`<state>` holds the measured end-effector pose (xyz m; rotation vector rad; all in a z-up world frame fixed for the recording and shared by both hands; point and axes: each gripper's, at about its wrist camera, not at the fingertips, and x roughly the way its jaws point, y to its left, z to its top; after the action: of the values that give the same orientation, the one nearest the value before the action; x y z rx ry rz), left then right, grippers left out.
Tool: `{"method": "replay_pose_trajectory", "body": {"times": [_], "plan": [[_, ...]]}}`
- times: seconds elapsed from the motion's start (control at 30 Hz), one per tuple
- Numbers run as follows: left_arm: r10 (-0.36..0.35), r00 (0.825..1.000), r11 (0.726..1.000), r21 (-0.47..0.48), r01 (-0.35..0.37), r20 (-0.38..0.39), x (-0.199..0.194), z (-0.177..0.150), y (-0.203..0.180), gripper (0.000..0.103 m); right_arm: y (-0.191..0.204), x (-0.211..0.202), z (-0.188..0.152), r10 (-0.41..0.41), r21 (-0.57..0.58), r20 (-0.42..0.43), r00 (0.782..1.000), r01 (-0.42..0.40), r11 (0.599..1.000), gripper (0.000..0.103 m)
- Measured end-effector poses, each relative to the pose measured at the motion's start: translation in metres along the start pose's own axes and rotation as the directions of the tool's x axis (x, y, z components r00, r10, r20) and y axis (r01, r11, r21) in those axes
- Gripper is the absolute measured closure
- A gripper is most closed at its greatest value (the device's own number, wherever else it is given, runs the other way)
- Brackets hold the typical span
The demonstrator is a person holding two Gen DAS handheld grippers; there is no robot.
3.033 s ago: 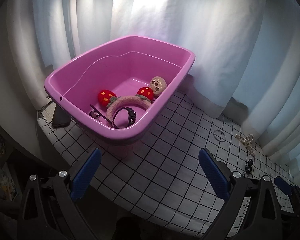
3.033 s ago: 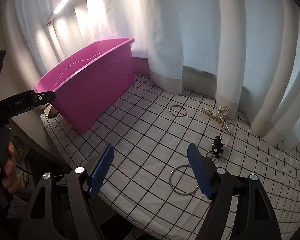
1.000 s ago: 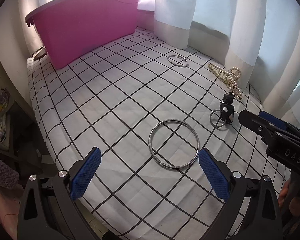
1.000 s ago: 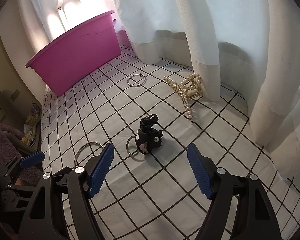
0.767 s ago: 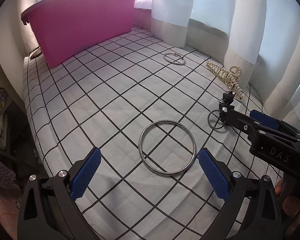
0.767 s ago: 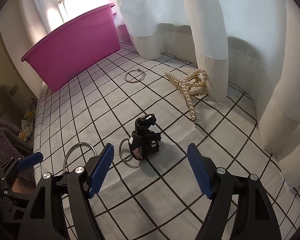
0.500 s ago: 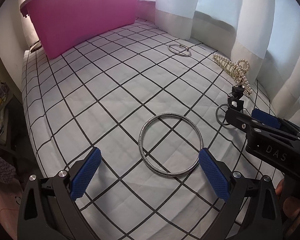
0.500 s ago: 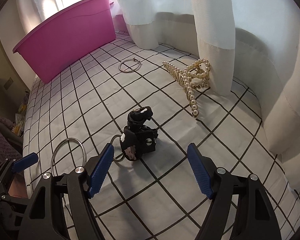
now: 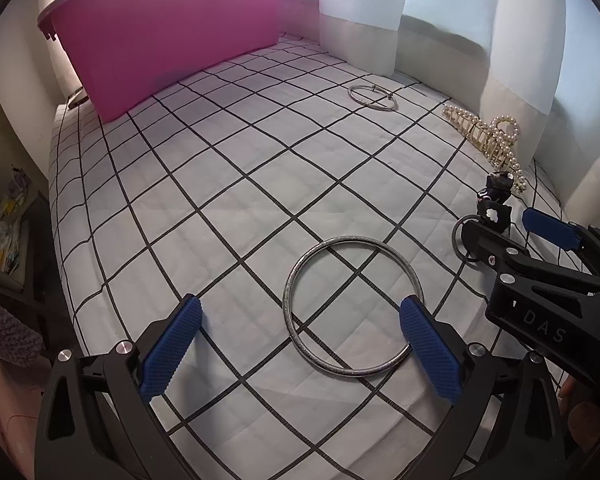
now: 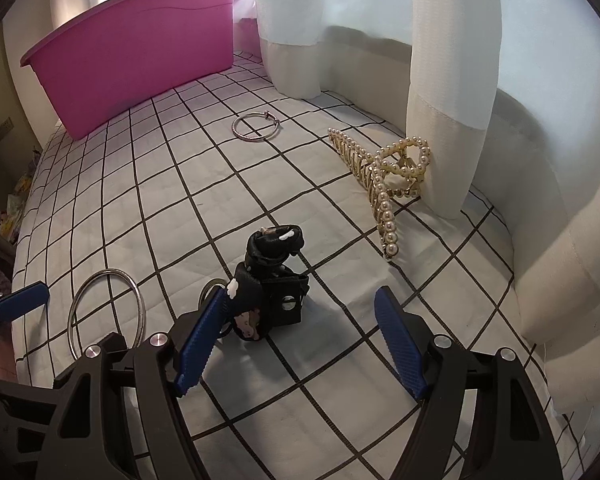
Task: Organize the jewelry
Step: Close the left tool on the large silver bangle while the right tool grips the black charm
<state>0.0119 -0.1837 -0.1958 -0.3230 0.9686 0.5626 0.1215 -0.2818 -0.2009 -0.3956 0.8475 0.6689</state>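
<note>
A large silver bangle (image 9: 353, 306) lies flat on the checked cloth, just ahead of my open left gripper (image 9: 300, 344); its right pad sits over the bangle's near right rim. My right gripper (image 10: 300, 340) is open, low over a black charm on a key ring (image 10: 271, 284), which sits just ahead of and between its blue pads. From the left wrist view the right gripper (image 9: 500, 228) reaches in from the right, with the black charm (image 9: 494, 204) at its tips. A pearl hair claw (image 10: 384, 176) and a small silver hoop (image 10: 256, 127) lie farther back.
A pink plastic tub (image 9: 168, 36) stands at the far left of the checked cloth (image 9: 220, 184). White curtains (image 10: 440, 60) hang along the back and right, touching the pearl claw. The cloth's left edge drops to clutter below.
Both grippers have sunk toward the cloth. The bangle now lies between the left pads and the black charm sits closer between the right pads. Nothing has been gripped.
</note>
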Motion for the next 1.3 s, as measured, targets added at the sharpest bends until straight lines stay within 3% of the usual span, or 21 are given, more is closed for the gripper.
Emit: {"method": "replay_pose_trajectory", "body": {"times": [0.4, 0.47, 0.53, 0.67, 0.77, 0.83, 0.9, 1.07, 1.13, 1.3], "plan": [[-0.004, 0.999, 1.0, -0.005, 0.004, 0.036, 0.0, -0.002, 0.0, 0.007, 0.003, 0.002, 0.002, -0.01, -0.011, 0.002, 1.0, 0.01, 1.0, 0.032], [-0.002, 0.999, 1.0, -0.007, 0.002, 0.045, -0.001, -0.003, 0.001, 0.009, 0.003, 0.001, 0.002, -0.01, -0.011, 0.007, 1.0, 0.01, 1.0, 0.036], [0.002, 0.999, 1.0, -0.013, -0.001, 0.053, -0.003, -0.004, 0.003, 0.015, 0.0, -0.002, 0.001, -0.021, -0.007, 0.018, 1.0, 0.021, 1.0, 0.048], [-0.007, 0.998, 1.0, 0.005, 0.007, 0.063, -0.005, -0.004, 0.003, 0.019, -0.003, -0.004, 0.0, -0.036, 0.004, 0.029, 0.999, 0.036, 0.999, 0.058], [-0.014, 0.997, 1.0, 0.023, 0.012, 0.073, -0.007, -0.003, 0.001, 0.031, -0.003, -0.005, -0.001, -0.047, -0.004, 0.034, 0.998, 0.047, 0.999, 0.064], [-0.023, 0.996, 0.999, 0.044, 0.02, 0.081, -0.009, -0.002, -0.002, 0.048, -0.003, -0.005, 0.0, -0.05, -0.01, 0.035, 0.998, 0.05, 0.999, 0.065], [-0.032, 0.996, 0.998, 0.064, 0.026, 0.086, -0.01, -0.002, -0.006, 0.057, -0.003, -0.005, -0.001, -0.051, -0.019, 0.037, 0.998, 0.051, 0.998, 0.066], [-0.038, 0.996, 0.998, 0.054, 0.033, 0.084, -0.01, 0.0, -0.003, 0.052, -0.003, -0.005, 0.0, -0.047, -0.028, 0.035, 0.998, 0.048, 0.998, 0.066], [-0.042, 0.996, 0.999, 0.038, 0.039, 0.076, -0.008, 0.001, 0.0, 0.036, -0.005, -0.006, 0.0, -0.043, -0.029, 0.034, 0.998, 0.044, 0.999, 0.066], [-0.069, 0.995, 0.997, 0.021, 0.068, 0.07, -0.008, 0.001, 0.005, 0.024, -0.006, -0.006, 0.0, -0.035, -0.03, 0.034, 0.999, 0.036, 0.999, 0.066]]}}
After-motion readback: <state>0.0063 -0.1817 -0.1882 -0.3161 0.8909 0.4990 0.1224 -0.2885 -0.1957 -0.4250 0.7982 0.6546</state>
